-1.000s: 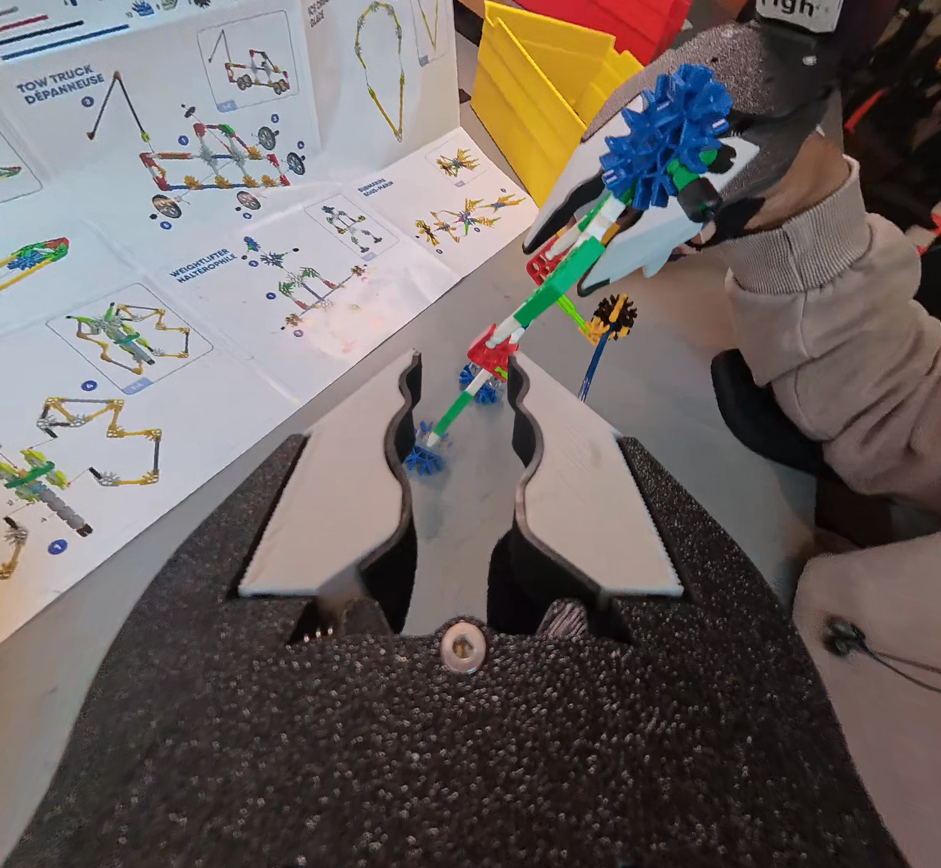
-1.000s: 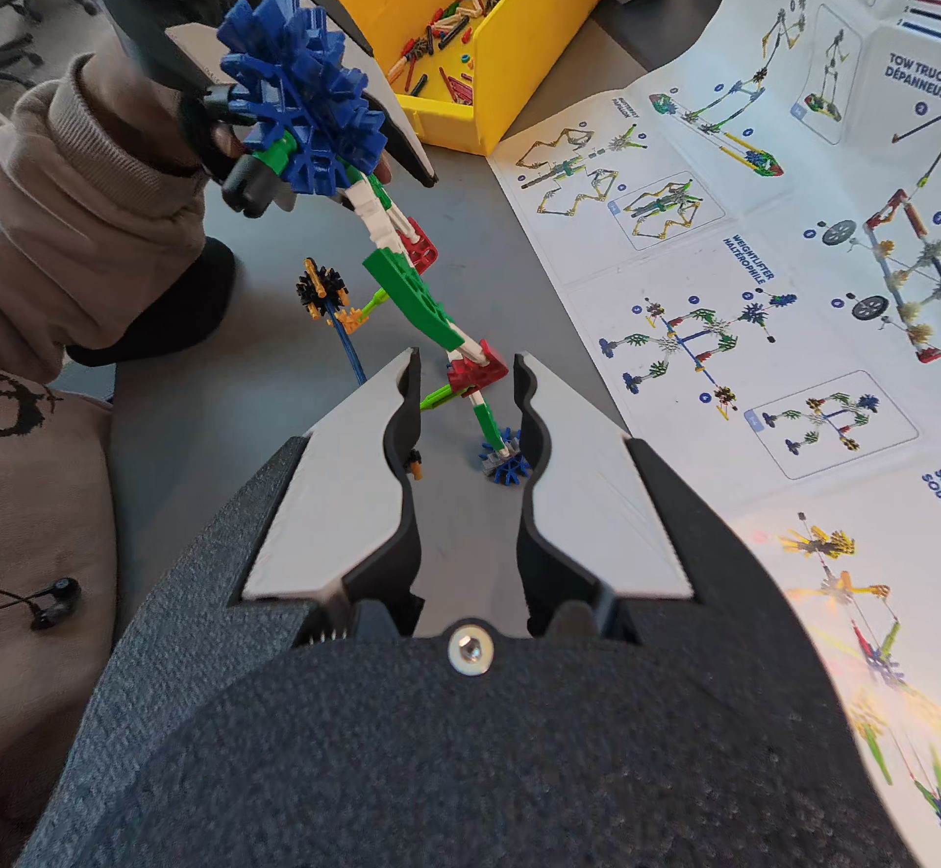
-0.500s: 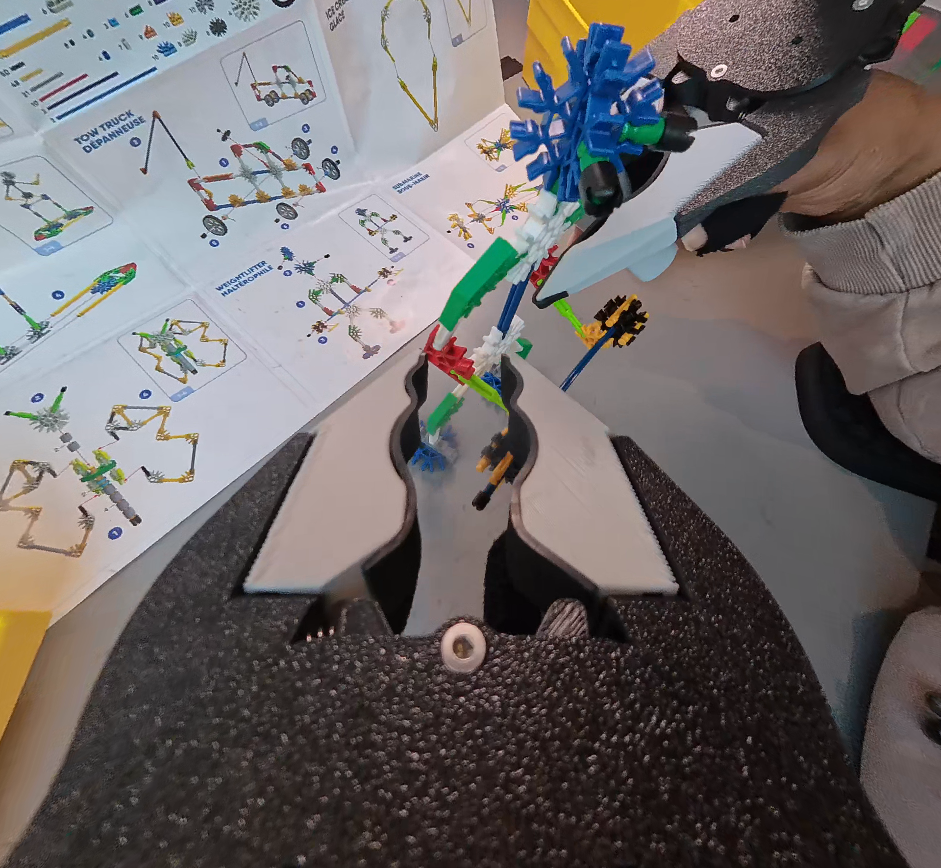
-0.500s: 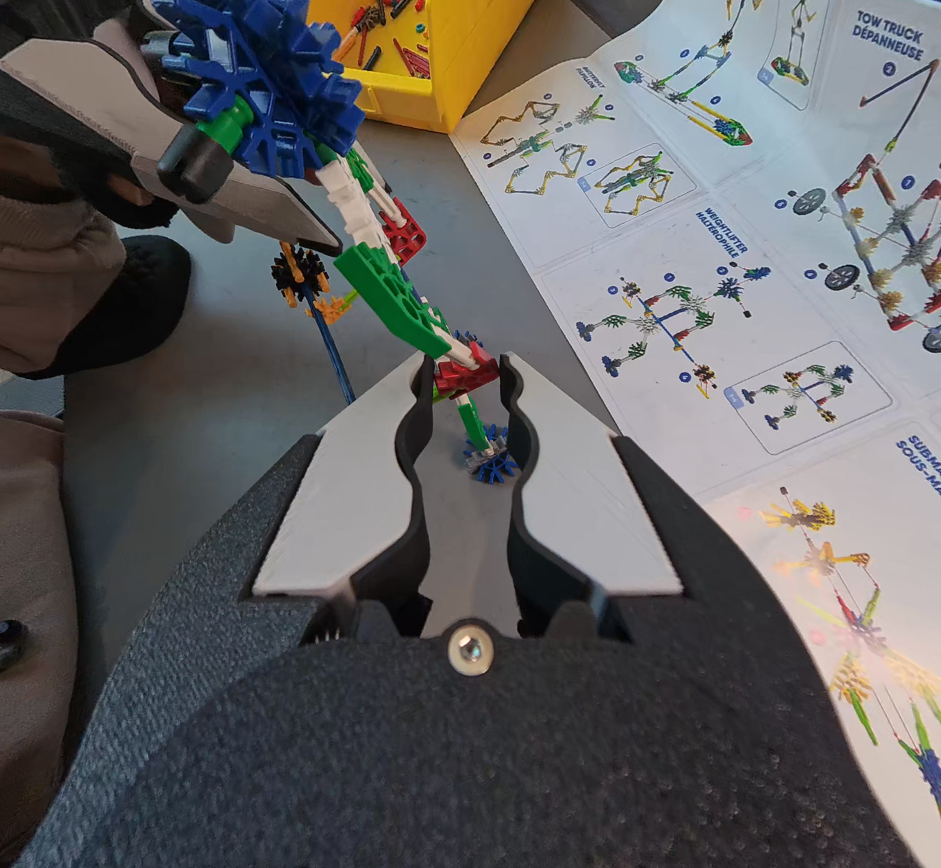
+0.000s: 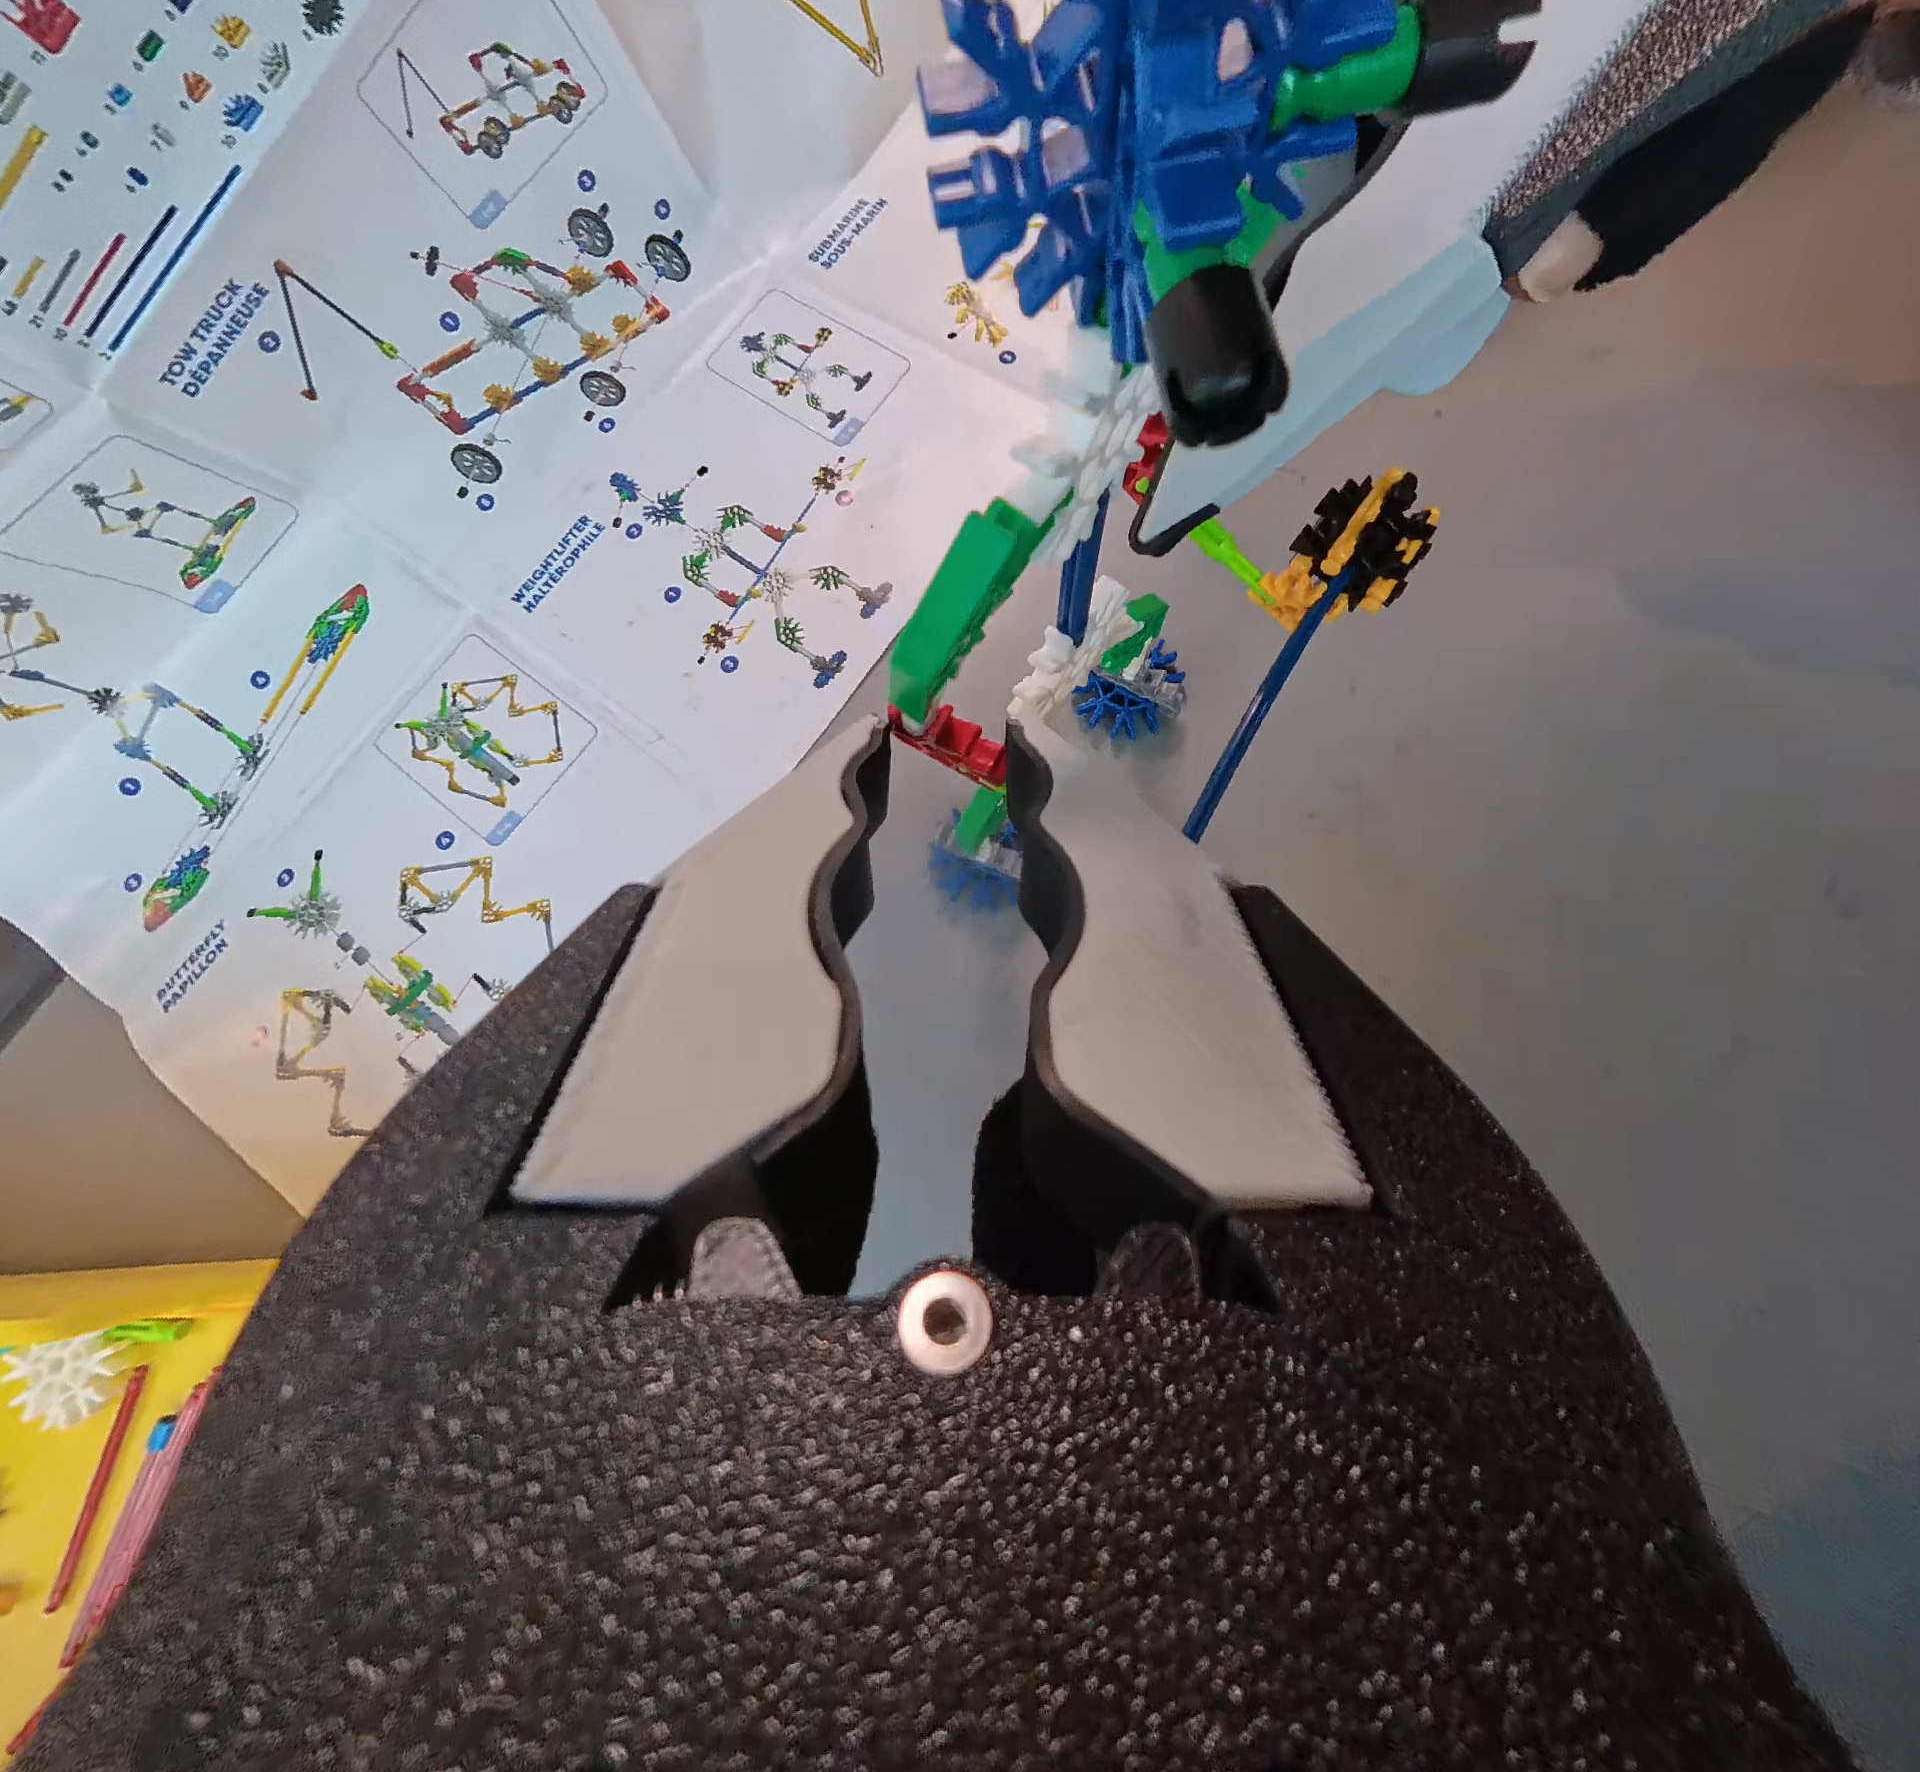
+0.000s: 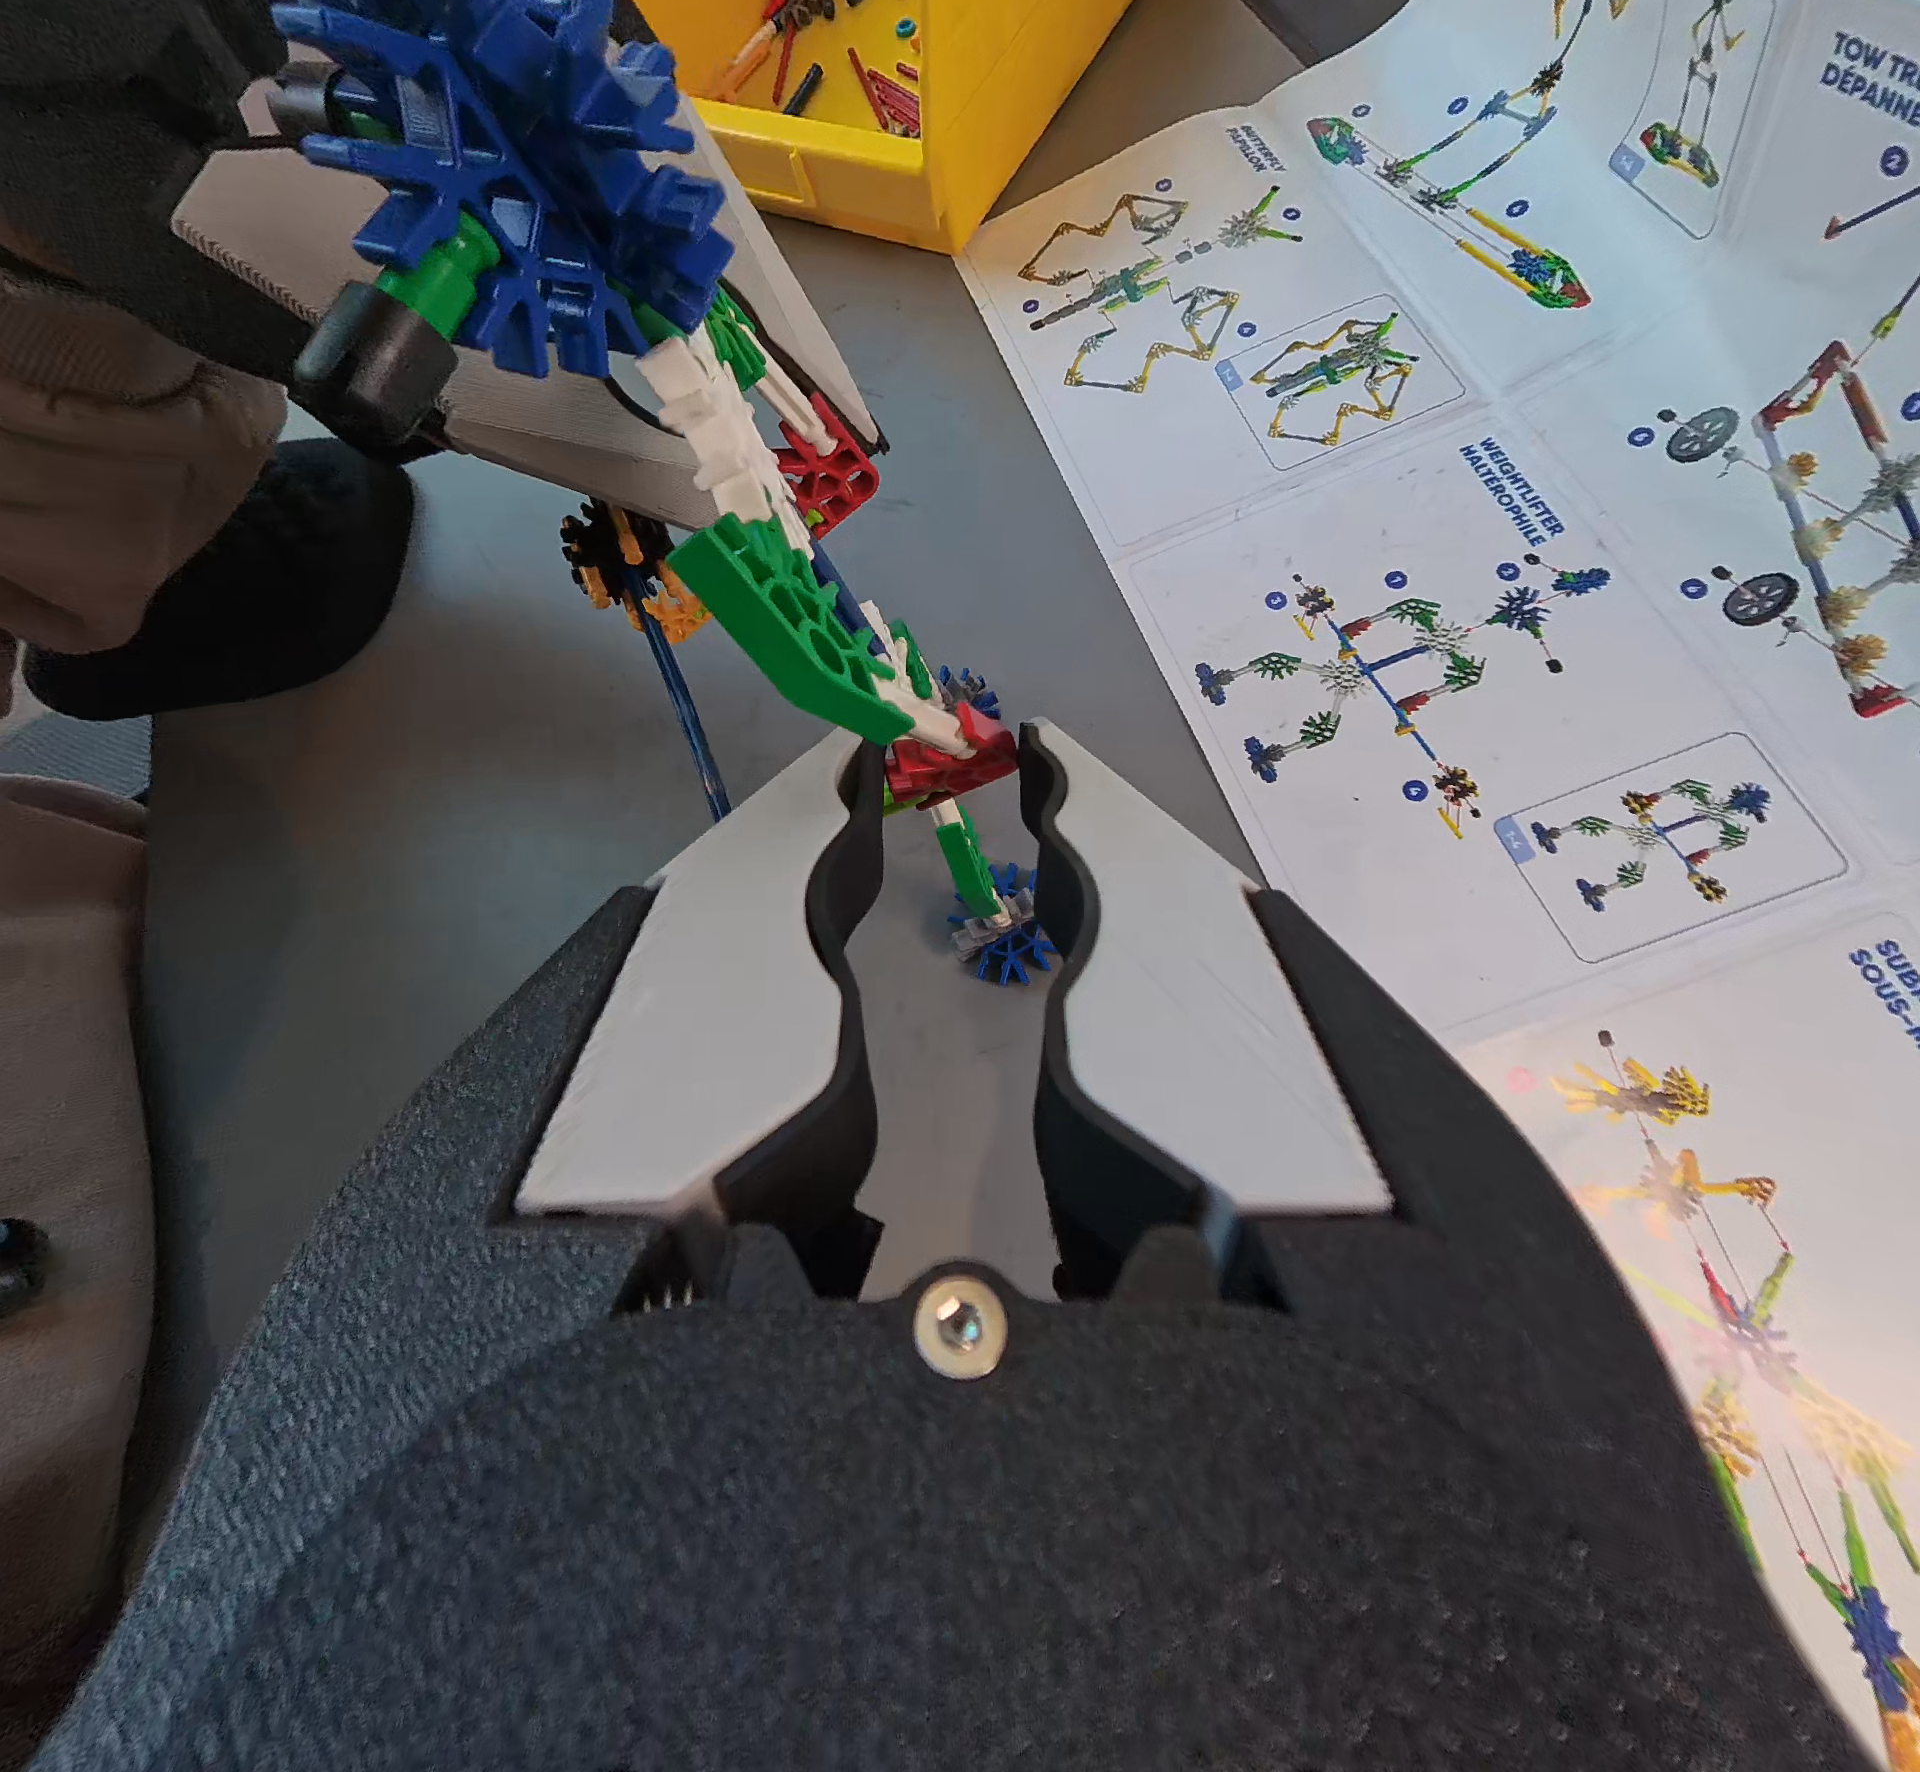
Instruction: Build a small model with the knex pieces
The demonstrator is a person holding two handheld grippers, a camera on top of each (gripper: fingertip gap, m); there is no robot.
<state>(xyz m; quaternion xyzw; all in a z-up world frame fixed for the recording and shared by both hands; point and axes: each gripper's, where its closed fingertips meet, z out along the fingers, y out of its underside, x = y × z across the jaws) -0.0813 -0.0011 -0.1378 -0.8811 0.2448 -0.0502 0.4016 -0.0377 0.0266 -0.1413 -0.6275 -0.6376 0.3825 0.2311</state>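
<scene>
The toy figure (image 5: 956, 610) of plastic rods and connectors stands tilted over the grey desk (image 5: 1558, 891), held between both tools. The left gripper (image 5: 948, 746) is clamped on a red connector low on one leg, its tips touching the piece on both sides. Just below, a green rod runs down to a blue foot (image 5: 971, 865) near the desk. The right gripper (image 6: 943, 751) is closed the same way on another red connector, above a second blue foot (image 6: 1003, 933).

In each wrist view the other tool reaches in from above. A big blue snowflake cluster (image 6: 499, 164) at the top of the figure, with green rods and black caps, hides much of it. A blue rod (image 5: 1268, 683) leans out from the figure, ending in a black and yellow connector (image 5: 1361, 538) held clear of the desk.

An unfolded instruction sheet (image 6: 1351, 475) with coloured building diagrams lies just beside the figure. A yellow bin (image 6: 997, 60) of loose rods sits beyond it, touching the sheet's edge. A beige sleeve (image 6: 104, 434) rests at the desk's edge.
</scene>
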